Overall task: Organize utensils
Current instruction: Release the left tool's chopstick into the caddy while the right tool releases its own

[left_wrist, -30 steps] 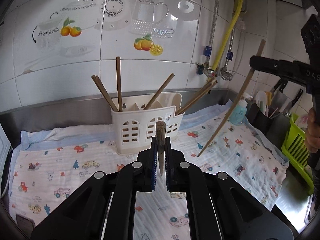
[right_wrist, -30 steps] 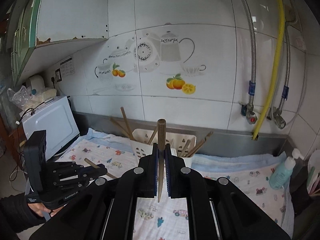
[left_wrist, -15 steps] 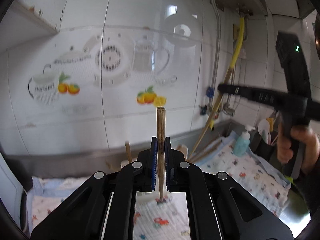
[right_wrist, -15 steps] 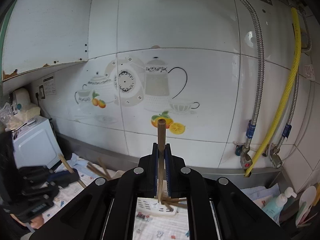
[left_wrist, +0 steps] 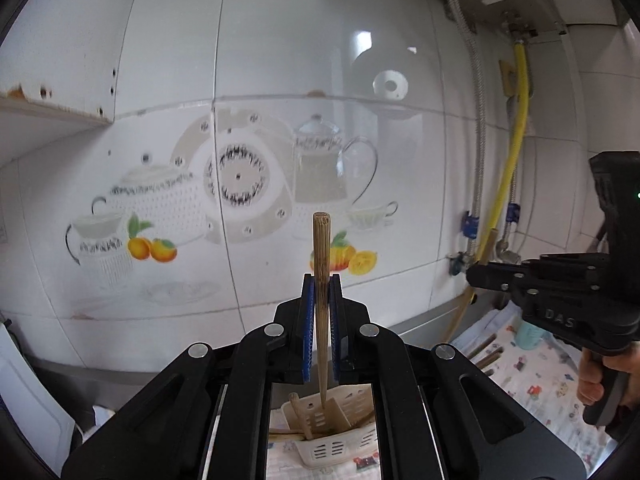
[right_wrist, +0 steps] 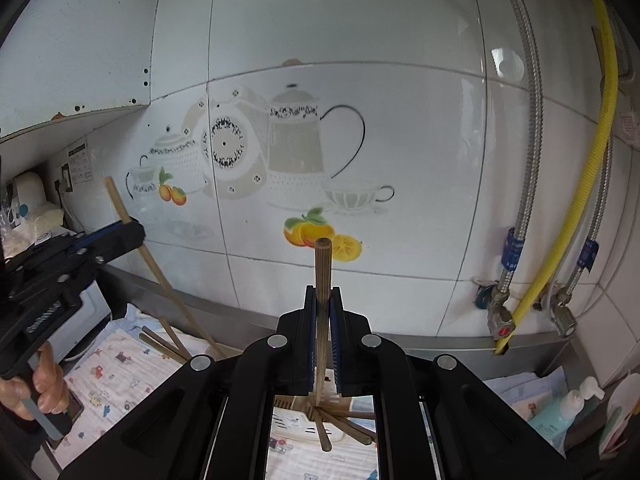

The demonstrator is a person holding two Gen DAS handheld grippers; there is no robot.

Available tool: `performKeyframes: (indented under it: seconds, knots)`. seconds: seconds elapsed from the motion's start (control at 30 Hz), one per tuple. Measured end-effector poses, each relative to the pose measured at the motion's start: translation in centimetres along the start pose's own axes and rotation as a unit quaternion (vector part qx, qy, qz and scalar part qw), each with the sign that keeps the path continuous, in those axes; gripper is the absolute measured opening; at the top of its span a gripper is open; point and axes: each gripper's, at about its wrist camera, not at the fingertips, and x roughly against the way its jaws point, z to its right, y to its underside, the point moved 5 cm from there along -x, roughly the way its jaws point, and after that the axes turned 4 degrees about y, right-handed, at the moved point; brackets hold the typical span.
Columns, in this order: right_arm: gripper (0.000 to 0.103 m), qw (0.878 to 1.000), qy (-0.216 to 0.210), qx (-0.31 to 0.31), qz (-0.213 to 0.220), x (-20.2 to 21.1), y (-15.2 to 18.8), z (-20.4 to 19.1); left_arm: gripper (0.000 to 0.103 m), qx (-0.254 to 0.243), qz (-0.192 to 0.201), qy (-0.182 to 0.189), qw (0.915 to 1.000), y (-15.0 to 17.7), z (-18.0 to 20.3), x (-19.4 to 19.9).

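In the left wrist view my left gripper point(left_wrist: 322, 280) is shut on an upright wooden chopstick point(left_wrist: 321, 240). Its lower tip hangs over the white slotted utensil holder point(left_wrist: 332, 448), which has several chopsticks point(left_wrist: 300, 420) in it. My right gripper point(right_wrist: 323, 294) is also shut on an upright wooden chopstick point(right_wrist: 323, 264), above the same holder point(right_wrist: 288, 424). Each view shows the other gripper from the side with its slanting stick: the right gripper point(left_wrist: 474, 276) and the left gripper point(right_wrist: 134, 234).
The holder stands on a cartoon-print cloth point(right_wrist: 116, 368) covering the counter, close to the tiled wall. A yellow hose point(right_wrist: 600, 160) and metal pipes run down at the right. A teal soap bottle point(right_wrist: 560, 408) stands at the far right, and a white appliance point(right_wrist: 92, 312) at the left.
Both grippers have come in toward the wall, the left one also rising. The holder has dropped from mid-picture to beneath the fingers. Both grips stay shut on their chopsticks.
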Motion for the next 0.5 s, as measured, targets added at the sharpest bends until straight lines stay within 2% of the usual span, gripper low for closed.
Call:
performKeyframes:
  seconds: [0.23, 0.5]
  knots:
    - [0.007, 1.000, -0.006, -0.005, -0.023, -1.5, 1.7, 0.2, 0.006, 0.016, -0.040, -0.001, 0.9991, 2.8, -0.9, -2.1]
    - [0.007, 0.999, -0.006, -0.006, -0.043, -2.5, 3.3, 0.1, 0.006, 0.024, -0.057, 0.005, 0.9981, 4.1, -1.0, -2.7]
